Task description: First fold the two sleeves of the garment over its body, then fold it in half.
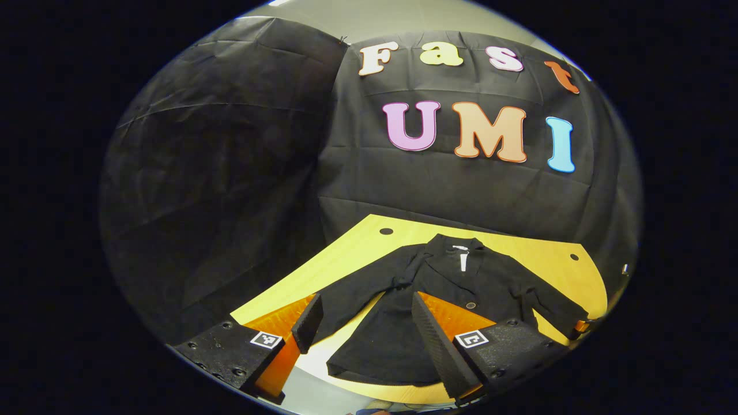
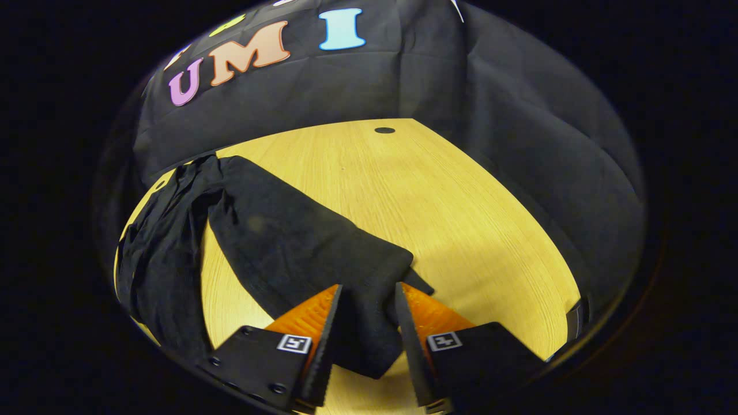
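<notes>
Black coat (image 1: 438, 300) lies flat on bench (image 2: 438, 196); soft, limp cloth, best taken by the cuff. Right hand-held gripper (image 2: 367, 314) part-open astride sleeve (image 2: 305, 248) end, not pinching. Left hand-held gripper (image 1: 363, 323) wide open, empty.

In the left gripper view, the left gripper (image 1: 362, 314) is raised above the desk (image 1: 357, 242) and angled downward. Its two fingers (image 1: 307, 323) are spread wide apart and hold nothing between them; each finger's base carries a small square marker. In the right gripper view, the right gripper (image 2: 366, 302) sits low, near the desk surface, also pointing forward and down. Its fingers (image 2: 331, 323) stand fairly close together, with the cuff end of a sleeve (image 2: 323, 253) lying in the gap between them. Whether both fingers press on the cloth cannot be told from this angle
</notes>
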The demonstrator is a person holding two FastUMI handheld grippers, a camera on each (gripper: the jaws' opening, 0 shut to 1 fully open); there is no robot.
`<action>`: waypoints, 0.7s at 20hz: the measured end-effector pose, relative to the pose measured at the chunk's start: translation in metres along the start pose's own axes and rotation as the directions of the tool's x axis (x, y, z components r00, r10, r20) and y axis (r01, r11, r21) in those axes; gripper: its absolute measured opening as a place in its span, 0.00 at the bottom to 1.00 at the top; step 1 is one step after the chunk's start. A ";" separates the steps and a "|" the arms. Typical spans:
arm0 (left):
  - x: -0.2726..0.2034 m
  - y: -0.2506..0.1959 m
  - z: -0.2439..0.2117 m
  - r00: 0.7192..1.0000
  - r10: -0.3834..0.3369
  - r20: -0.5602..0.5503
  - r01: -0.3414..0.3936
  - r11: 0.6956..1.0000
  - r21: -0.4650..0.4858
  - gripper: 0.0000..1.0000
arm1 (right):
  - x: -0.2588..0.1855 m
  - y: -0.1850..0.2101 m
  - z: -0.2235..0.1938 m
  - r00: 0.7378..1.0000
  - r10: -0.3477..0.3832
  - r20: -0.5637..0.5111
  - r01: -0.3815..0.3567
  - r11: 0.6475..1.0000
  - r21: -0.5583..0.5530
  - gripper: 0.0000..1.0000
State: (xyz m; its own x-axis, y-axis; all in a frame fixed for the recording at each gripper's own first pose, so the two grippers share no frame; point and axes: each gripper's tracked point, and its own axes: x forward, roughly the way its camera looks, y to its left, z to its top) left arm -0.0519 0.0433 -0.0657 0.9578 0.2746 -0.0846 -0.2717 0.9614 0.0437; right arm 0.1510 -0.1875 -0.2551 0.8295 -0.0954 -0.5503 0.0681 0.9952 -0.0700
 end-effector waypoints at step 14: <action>-0.011 -0.006 -0.012 0.999 0.036 -0.024 -0.036 0.999 0.001 0.92 | 0.005 0.017 0.001 0.991 0.131 -0.004 -0.130 0.988 0.084 0.02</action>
State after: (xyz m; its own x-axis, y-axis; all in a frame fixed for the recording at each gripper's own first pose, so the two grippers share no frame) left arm -0.0617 0.0348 -0.0767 0.9448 0.3097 -0.1072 -0.3062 0.9508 0.0477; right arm 0.1569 -0.1707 -0.2584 0.8288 0.0357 -0.5585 0.0057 0.9974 0.0722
